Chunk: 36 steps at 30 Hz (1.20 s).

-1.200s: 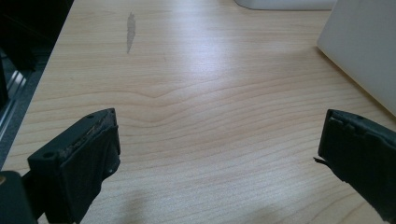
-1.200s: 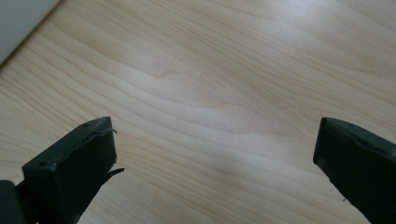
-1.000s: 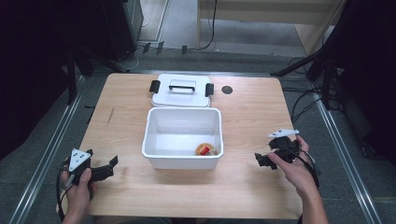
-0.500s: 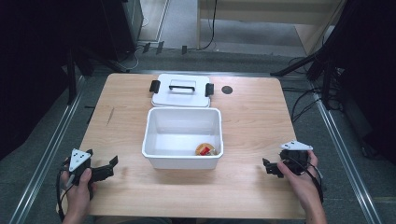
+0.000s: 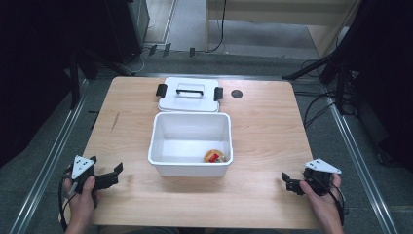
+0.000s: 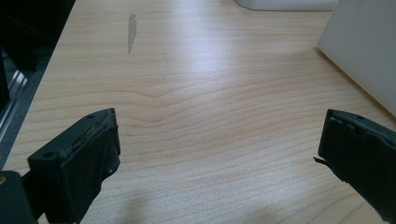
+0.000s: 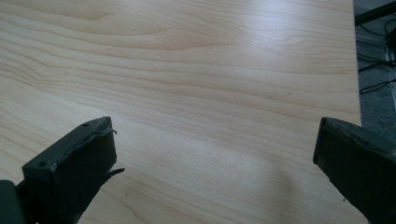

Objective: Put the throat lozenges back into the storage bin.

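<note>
- Left gripper (image 5: pixel 111 176) and right gripper (image 5: pixel 290 184) rest low at the desk's (image 5: pixel 263 126) near corners, jaws spread wide, both empty.
- Between them, the white bin (image 5: pixel 191 144) holds 1 small red-and-yellow item (image 5: pixel 213 156); its lid (image 5: pixel 189 94) lies just behind.
- Risk: a careless reach could catch the bin's rim and shove or tip it.

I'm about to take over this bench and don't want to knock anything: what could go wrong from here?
1. The lid lies right behind the white bin, near the table's far edge; pushing the bin away could shove it off.
2. The small orange and red item sits deep in the bin's near right corner, so an open tool could catch the wall.
3. The right tool hangs near the table's front edge.
</note>
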Each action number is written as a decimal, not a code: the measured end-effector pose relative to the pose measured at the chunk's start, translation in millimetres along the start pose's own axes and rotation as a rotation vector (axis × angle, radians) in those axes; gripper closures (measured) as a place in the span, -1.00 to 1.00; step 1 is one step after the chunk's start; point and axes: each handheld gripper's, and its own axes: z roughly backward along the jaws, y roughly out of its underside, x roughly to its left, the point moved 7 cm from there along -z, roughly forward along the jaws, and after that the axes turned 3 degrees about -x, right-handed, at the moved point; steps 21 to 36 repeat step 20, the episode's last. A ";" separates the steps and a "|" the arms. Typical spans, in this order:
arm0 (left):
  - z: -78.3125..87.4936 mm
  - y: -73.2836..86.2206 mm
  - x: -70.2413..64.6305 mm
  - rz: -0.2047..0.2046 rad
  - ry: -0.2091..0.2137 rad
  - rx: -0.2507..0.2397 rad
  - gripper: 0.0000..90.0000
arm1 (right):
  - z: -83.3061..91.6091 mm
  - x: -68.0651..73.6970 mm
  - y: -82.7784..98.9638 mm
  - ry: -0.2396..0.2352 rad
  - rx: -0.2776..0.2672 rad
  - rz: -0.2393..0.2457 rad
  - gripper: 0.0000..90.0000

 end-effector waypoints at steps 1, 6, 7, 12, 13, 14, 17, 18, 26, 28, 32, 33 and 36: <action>0.0 0.0 0.0 -0.001 0.000 0.000 -1.00 | 1.2 -0.5 0.9 0.002 -0.005 -0.003 -1.00; 0.0 0.0 0.1 0.000 0.000 0.001 -1.00 | 8.8 -6.0 7.4 0.008 -0.037 -0.024 -1.00; 0.0 0.0 0.0 0.000 0.000 0.001 -1.00 | 10.9 -7.4 9.0 0.010 -0.050 -0.034 -1.00; -0.4 0.1 -0.3 -0.002 0.001 0.003 -1.00 | 15.5 -12.0 15.8 0.005 -0.087 -0.077 -1.00; -0.4 0.1 -0.4 -0.002 0.001 0.003 -1.00 | 15.4 -12.6 17.1 0.000 -0.090 -0.081 -1.00; -0.4 0.1 -0.4 -0.002 0.001 0.004 -1.00 | 16.1 -12.8 17.6 0.002 -0.095 -0.090 -1.00; -0.5 0.2 -0.5 -0.002 0.002 0.005 -1.00 | 17.4 -13.1 17.6 -0.009 -0.110 -0.103 -1.00; -0.5 0.2 -0.5 -0.002 0.002 0.006 -1.00 | 17.4 -13.1 17.9 -0.008 -0.110 -0.106 -1.00; -0.7 0.2 -0.4 -0.001 0.003 0.007 -1.00 | 17.8 -13.3 17.5 -0.010 -0.118 -0.108 -1.00; -0.7 0.2 -0.4 -0.001 0.003 0.007 -1.00 | 17.8 -13.3 17.5 -0.010 -0.118 -0.108 -1.00; -0.7 0.2 -0.4 -0.001 0.003 0.007 -1.00 | 17.8 -13.3 17.5 -0.010 -0.118 -0.108 -1.00; -0.7 0.2 -0.4 -0.001 0.003 0.007 -1.00 | 17.8 -13.3 17.5 -0.010 -0.118 -0.108 -1.00; -0.7 0.2 -0.4 -0.001 0.003 0.007 -1.00 | 17.8 -13.3 17.5 -0.010 -0.118 -0.108 -1.00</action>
